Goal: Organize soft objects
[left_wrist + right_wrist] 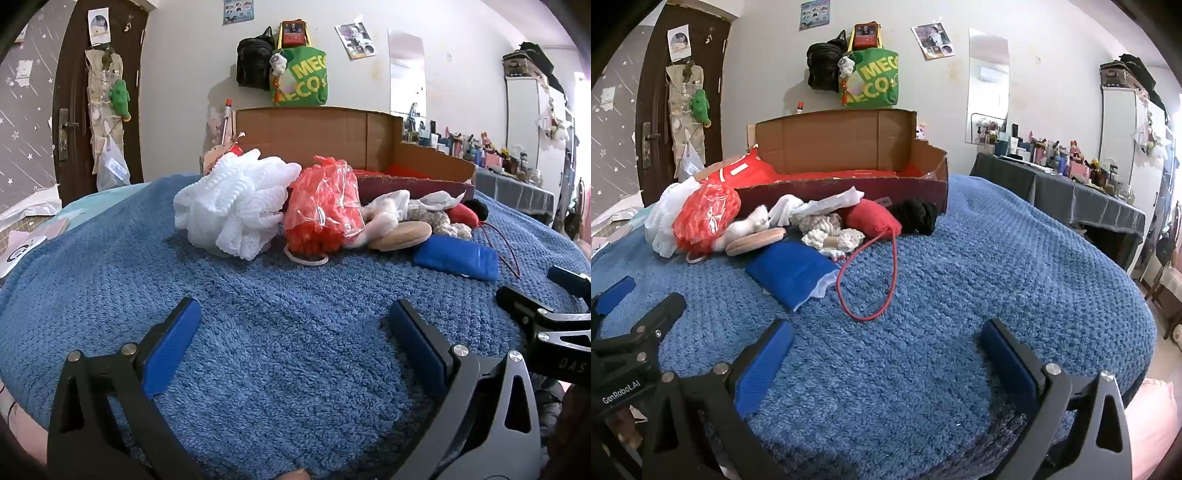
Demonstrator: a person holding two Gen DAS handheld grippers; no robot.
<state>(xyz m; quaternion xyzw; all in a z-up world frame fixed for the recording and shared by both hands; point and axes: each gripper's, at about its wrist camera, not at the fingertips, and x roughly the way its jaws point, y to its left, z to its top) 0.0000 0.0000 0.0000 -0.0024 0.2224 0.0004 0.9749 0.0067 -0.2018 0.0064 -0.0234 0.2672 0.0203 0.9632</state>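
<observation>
Nearest, left tool (293,314) and right tool (886,334), both spread wide and empty over the blue blanket (997,266). Farther on, heaped together: blue pouch (790,271), red-corded cushion (873,219), round puff (755,240), red bagged bundle (325,206), white mesh sponge (232,201). Behind, touching the heap, an open cardboard box (842,144).

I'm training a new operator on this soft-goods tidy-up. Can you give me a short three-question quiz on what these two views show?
1. True or false: both grippers are empty and open.
2. Which item lies nearest the right gripper? A) white mesh puff B) blue pouch C) black yarn
3. Fill in: the cardboard box stands ____ the pile.

Key: 1 true, left gripper too. 2 B, blue pouch. 3 behind.
</observation>
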